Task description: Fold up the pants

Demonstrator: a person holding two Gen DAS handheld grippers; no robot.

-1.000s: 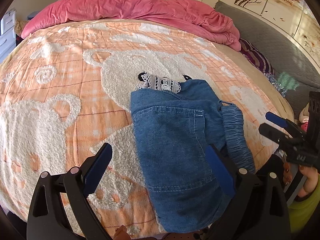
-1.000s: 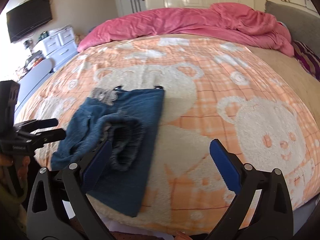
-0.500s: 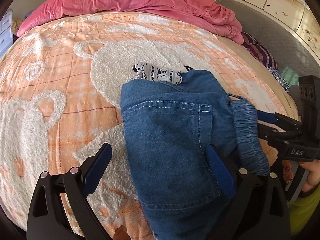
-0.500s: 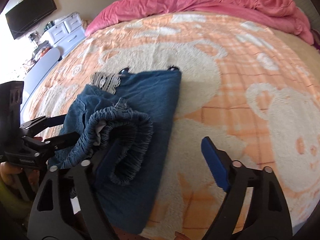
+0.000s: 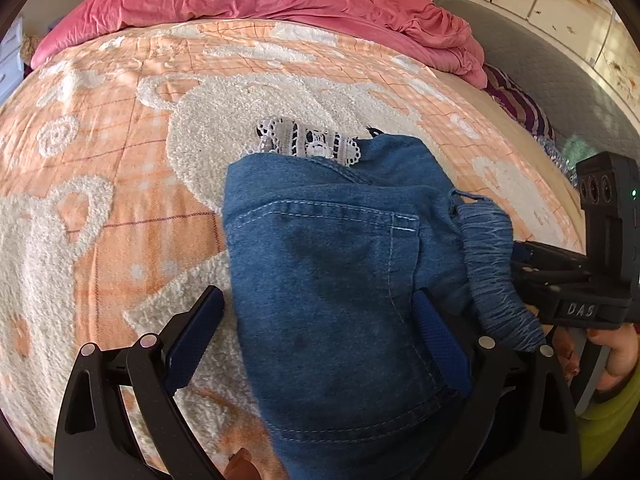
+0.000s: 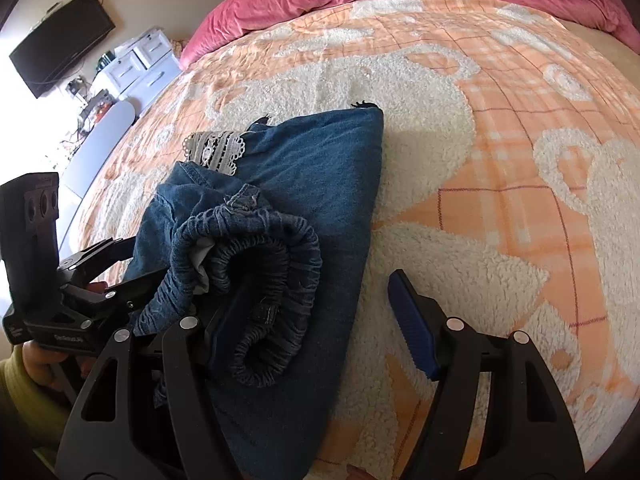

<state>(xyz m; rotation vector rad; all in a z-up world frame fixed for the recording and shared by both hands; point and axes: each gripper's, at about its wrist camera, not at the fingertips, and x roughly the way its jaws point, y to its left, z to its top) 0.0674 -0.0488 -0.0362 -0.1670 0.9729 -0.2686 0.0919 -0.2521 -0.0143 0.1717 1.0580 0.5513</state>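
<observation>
Covering most of both views, the bed (image 5: 120,168) carries an orange-and-cream bear blanket (image 6: 500,168) with a pink duvet (image 5: 280,0) bunched along its far end. Lying on the blanket near the close edge are the denim pants (image 5: 320,280), already doubled into a compact stack: a pocket panel faces up, lace trim (image 5: 308,144) shows at the far end, and the gathered waistband (image 6: 256,280) curls loosely on top toward the left side of the right wrist view. Judged from this, the main folds are done; flattening or tucking the waistband and squaring the stack appear to remain. The long axis of the stack runs from the near bed edge away toward the duvet, with the lace end pointing far.

Left gripper (image 5: 316,344): jaws apart, straddling the near end of the pants, clamped on nothing. Right gripper (image 6: 316,320): jaws apart, the left finger (image 6: 224,328) against or under the waistband roll, the other over bare blanket; contact cannot be confirmed
</observation>
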